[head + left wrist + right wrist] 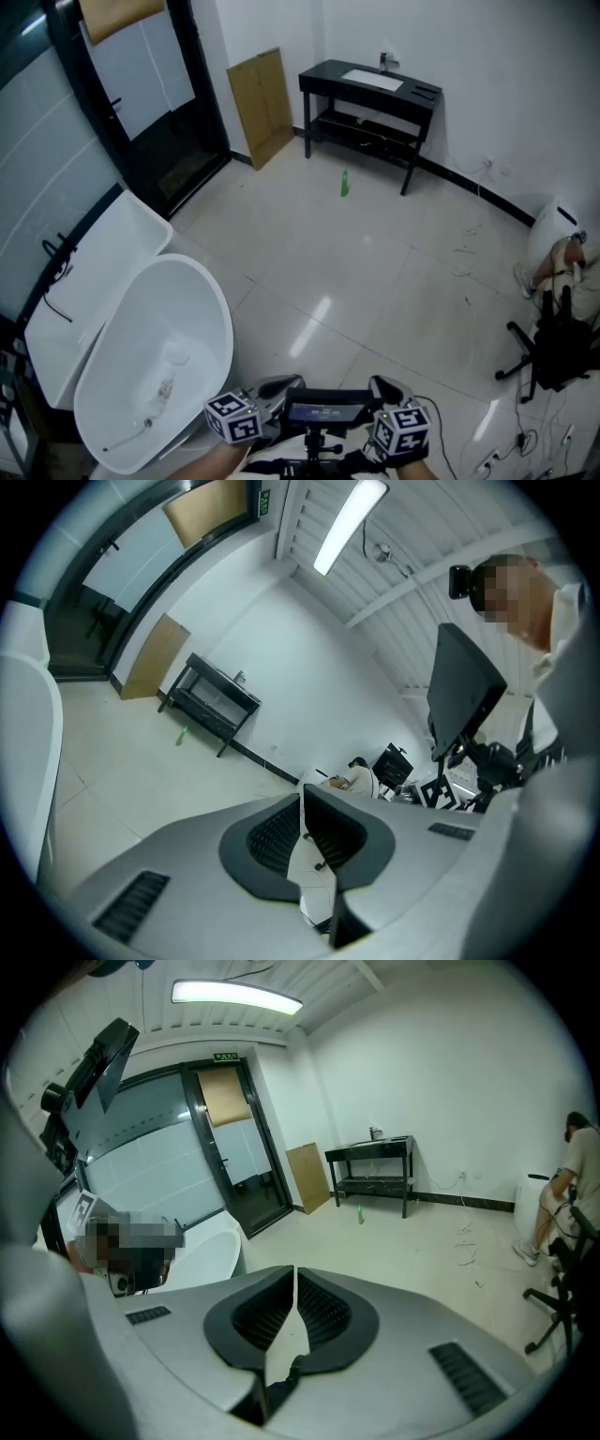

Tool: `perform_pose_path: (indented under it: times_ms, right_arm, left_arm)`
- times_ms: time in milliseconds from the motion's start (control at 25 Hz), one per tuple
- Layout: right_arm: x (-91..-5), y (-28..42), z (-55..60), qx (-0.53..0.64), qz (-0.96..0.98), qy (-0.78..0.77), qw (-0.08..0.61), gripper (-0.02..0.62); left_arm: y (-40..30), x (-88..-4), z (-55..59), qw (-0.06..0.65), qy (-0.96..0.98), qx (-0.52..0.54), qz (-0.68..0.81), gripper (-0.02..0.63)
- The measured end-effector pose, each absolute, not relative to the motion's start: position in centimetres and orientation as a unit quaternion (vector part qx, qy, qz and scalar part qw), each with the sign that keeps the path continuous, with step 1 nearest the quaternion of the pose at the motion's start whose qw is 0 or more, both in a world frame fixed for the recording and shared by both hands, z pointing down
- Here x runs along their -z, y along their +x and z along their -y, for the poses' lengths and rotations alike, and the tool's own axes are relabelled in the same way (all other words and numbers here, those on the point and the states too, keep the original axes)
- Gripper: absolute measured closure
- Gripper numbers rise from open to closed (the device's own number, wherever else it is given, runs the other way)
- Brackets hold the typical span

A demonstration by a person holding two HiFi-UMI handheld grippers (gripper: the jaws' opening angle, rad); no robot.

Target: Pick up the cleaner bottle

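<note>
The cleaner bottle (345, 184) is small and green and stands alone on the tiled floor just in front of the black table (370, 94), far across the room. It also shows as a green speck in the left gripper view (183, 734) and the right gripper view (359, 1214). Both grippers sit at the bottom edge of the head view, side by side and far from the bottle. The left gripper (279, 384) (302, 794) is shut with nothing in it. The right gripper (386, 386) (293, 1274) is shut too, its jaws empty.
A white bathtub (159, 366) stands close on the left. A brown panel (262, 103) leans on the far wall beside a dark glass door (159, 112). At the right are a black office chair (553, 347), a crouching person (567, 258) and cables along the wall.
</note>
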State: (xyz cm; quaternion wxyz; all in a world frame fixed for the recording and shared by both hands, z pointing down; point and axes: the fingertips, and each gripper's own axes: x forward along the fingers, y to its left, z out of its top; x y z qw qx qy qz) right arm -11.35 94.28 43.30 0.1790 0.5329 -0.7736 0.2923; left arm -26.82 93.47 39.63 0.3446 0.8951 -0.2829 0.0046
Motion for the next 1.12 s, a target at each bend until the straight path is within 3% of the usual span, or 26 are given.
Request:
perform_pose_path:
  times_ms: [400, 1120]
  right_arm:
    - [-42.0, -16.8, -83.2, -0.277, 0.765, 0.553, 0.18, 0.581]
    - [-42.9, -16.7, -71.1, -0.281, 0.773, 0.544, 0.17, 0.581]
  left_arm:
    - [-30.5, -39.1, -83.1, 0.331, 0.915, -0.028, 0.227, 0.599]
    - [-30.0, -40.3, -72.2, 0.336, 0.909, -0.054, 0.241, 0.6]
